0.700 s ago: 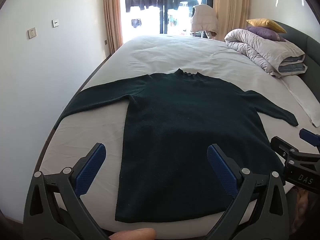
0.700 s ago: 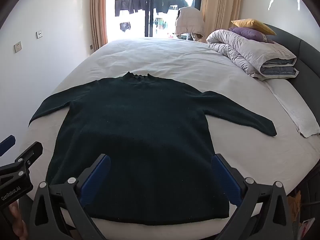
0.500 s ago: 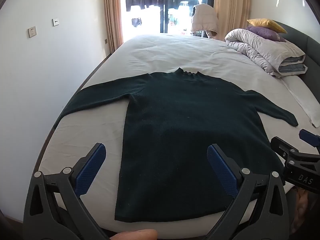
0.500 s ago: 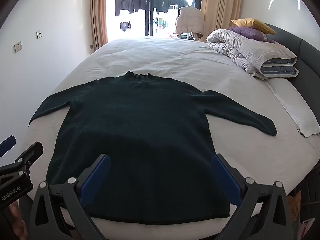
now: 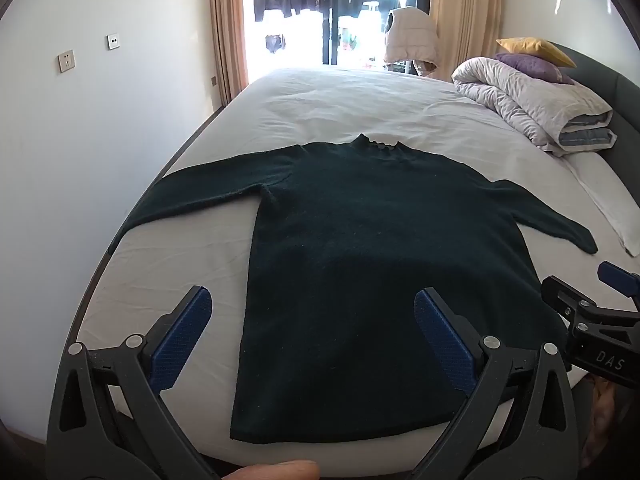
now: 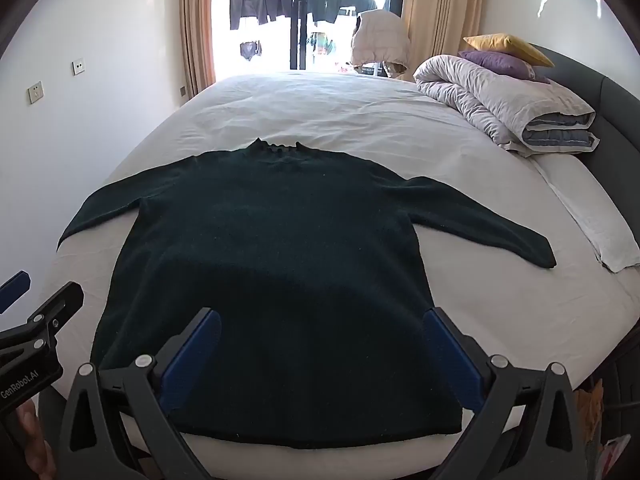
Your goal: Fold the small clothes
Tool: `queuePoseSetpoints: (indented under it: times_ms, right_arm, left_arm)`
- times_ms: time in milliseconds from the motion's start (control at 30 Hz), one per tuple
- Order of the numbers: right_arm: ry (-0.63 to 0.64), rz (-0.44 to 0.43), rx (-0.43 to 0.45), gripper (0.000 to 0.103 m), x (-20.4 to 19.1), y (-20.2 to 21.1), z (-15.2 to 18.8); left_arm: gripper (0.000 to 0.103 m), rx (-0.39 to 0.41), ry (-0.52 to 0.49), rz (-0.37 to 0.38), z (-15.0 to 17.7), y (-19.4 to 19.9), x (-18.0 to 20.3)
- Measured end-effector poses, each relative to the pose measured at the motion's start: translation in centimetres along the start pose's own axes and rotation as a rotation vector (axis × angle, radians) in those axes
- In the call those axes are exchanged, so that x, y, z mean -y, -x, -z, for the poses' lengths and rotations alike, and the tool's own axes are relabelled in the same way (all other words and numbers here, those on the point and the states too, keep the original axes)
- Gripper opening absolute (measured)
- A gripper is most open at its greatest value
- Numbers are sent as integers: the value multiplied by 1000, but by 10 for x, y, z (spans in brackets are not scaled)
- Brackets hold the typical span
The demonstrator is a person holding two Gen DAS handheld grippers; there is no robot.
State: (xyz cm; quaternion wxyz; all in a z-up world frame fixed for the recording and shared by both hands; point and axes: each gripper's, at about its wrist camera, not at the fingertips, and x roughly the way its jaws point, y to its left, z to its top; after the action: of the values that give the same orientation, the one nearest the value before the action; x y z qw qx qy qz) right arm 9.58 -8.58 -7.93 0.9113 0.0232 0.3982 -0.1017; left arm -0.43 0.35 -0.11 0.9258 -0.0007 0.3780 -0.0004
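Observation:
A dark green long-sleeved sweater [image 5: 372,264] [image 6: 272,260] lies flat on the white bed [image 5: 360,96], collar away from me, both sleeves spread out sideways. Its hem runs along the near bed edge. My left gripper [image 5: 312,320] hovers wide open above the hem's left part, nothing between its blue pads [image 5: 182,336]. My right gripper [image 6: 320,344] is equally wide open above the hem's right part, holding nothing. Each gripper's tip shows at the edge of the other's view.
A folded grey duvet [image 5: 532,116] with purple and yellow pillows [image 5: 532,50] sits at the bed's far right by the dark headboard [image 6: 616,96]. A white folded cloth [image 6: 592,216] lies along the right edge. A wall [image 5: 80,140] runs close on the left.

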Motion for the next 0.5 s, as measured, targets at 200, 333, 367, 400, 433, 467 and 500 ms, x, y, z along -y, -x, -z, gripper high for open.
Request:
queuePoseSetpoints:
  times_ms: [200,333,367,400,433,467,500]
  right_arm:
    - [0,-2,-3,103,1,0,-1]
    - [0,-2,-4,103,0,-1,3]
    - [0,-2,-5,103,0,-1,3]
    - [0,-2,-5,103,0,-1,3]
    - [0,-1,-5,103,0,-1,4]
    - [0,-1,-5,103,0,-1,4]
    - [-1,-3,-6,103,0,-1,3]
  left_arm:
    - [103,-2,1,-1,1,-4,0]
    - [103,-4,2,-2,1,-8,-1]
    - [103,-5,1,-2,2,-9,-1]
    - [103,-5,1,-3,3,-9,-1]
    - [103,-5,1,-3,3,-10,-2]
    - [103,-5,1,-2,3,-10,-1]
    - [103,-5,1,-3,3,-10,-2]
